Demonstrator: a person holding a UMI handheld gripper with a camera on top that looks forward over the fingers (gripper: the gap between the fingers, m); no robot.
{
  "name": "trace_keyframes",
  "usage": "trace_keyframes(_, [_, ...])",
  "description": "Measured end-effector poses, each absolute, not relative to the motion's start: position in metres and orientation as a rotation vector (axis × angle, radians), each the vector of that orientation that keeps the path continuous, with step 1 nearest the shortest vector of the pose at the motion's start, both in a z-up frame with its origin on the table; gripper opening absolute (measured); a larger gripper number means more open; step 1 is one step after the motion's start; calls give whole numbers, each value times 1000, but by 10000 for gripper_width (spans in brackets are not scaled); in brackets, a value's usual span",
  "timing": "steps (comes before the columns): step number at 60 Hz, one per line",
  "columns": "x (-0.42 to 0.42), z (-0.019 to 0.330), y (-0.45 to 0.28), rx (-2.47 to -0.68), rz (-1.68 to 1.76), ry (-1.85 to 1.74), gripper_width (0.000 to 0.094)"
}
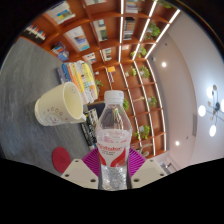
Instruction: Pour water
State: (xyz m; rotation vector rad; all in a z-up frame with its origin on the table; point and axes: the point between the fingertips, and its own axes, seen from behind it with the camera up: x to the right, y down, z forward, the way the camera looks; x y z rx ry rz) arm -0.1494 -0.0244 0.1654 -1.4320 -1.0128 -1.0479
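Note:
My gripper (115,168) is shut on a clear plastic water bottle (114,135) with a red-and-white label and a white cap. Both pink pads (92,161) press on its sides near the label, and the bottle is lifted and tilted with the view. A cream paper cup (60,103) stands on the grey table (25,80), beyond the fingers and to the left of the bottle, its open mouth facing toward the bottle.
A red round object (61,158) lies on the table close to the left finger. Several colourful books or boxes (78,75) stand behind the cup. Wooden shelves (130,60) with plants and pictures fill the background.

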Motion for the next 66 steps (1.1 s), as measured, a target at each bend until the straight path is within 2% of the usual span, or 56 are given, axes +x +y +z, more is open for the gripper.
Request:
trace_keyframes(15, [-152, 181, 6, -1154, -1434, -1399, 350])
trace_keyframes(30, [-181, 201, 25, -747, -1736, -1657, 351])
trace_keyframes(39, [-192, 202, 28, -658, -1762, -1690, 351])
trace_keyframes(49, [-186, 203, 22, -791, -1635, -1588, 353])
trace_keyframes(56, [-170, 210, 15, -1038, -1395, -1381, 352])
trace_keyframes(66, [-147, 194, -4, -1466, -868, -976, 354])
